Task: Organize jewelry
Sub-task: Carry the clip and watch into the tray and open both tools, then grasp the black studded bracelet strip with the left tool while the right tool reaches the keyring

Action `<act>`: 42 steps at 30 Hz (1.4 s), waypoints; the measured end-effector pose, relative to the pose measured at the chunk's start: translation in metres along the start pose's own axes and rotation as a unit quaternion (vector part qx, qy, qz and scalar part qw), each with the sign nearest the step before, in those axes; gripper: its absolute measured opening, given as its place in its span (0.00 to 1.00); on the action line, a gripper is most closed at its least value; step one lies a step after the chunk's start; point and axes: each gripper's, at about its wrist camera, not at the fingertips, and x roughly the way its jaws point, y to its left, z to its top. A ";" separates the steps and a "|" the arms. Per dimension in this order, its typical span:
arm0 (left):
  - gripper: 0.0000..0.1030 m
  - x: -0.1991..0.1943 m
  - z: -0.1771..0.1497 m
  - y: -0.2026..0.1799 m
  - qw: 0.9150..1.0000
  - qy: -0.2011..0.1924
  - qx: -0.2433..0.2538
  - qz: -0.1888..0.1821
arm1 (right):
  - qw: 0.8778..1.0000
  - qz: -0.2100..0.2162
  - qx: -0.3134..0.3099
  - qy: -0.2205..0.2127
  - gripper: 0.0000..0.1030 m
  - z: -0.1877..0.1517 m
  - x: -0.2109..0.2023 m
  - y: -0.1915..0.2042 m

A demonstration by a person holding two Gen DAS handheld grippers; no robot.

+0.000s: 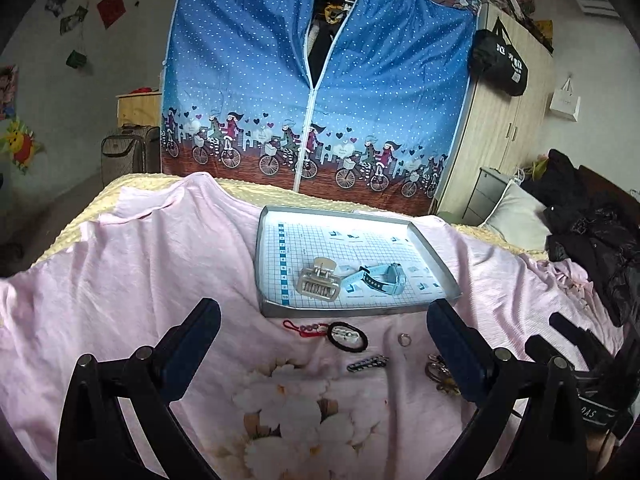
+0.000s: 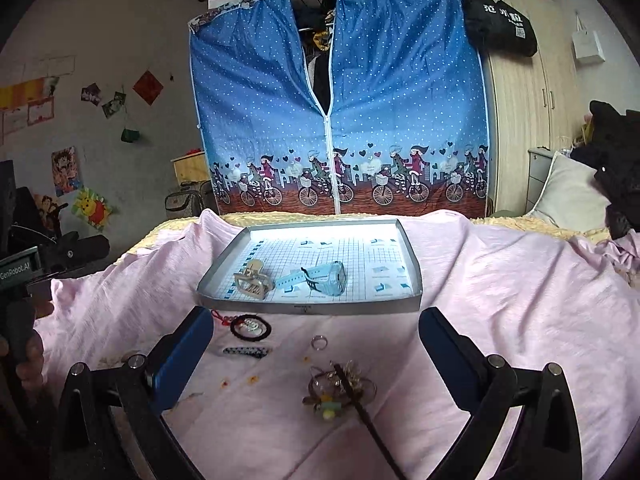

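**Both grippers wide over a bed strewn with trinkets**

Spread wide and holding nothing, the right gripper (image 2: 316, 344) hangs just above the pink bedsheet (image 2: 500, 300), its blue-padded fingers (image 2: 182, 360) well apart on either side of a tangled cluster of gold-coloured jewelry (image 2: 340, 390) with a thin dark stick lying across it. Off to its left the left gripper (image 1: 324, 340) is likewise splayed open and empty (its own camera shows the right-hand tool as a dark shape at the frame's edge).

Between the tools and the tray, small pieces lie loose on the sheet: a little silver ring (image 2: 319, 341), a dark patterned hair clip (image 2: 247, 351), a black hair tie (image 2: 251, 326) with something pale inside its loop, and just beside that a red knotted cord charm (image 1: 298, 327).

Beyond them sits the shallow metal tray (image 2: 312, 307), lined with gridded paper. Two things already rest inside, near its front edge: a beige claw clip (image 2: 253, 280) toward the left and, close beside it, a light blue watch (image 2: 320, 276) with its strap curled.

Farther back, past the yellowish blanket at the bed's far edge, stands a blue polka-dot fabric wardrobe (image 2: 336, 120), its zip partly open, with a wooden cabinet (image 2: 520, 120) to its right and a black bag (image 2: 500, 28) hanging on it.
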 end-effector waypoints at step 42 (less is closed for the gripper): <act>0.98 0.111 -0.048 -0.025 0.951 0.272 0.141 -0.034 | 0.944 0.079 0.132 0.293 0.73 -0.066 0.065 -0.023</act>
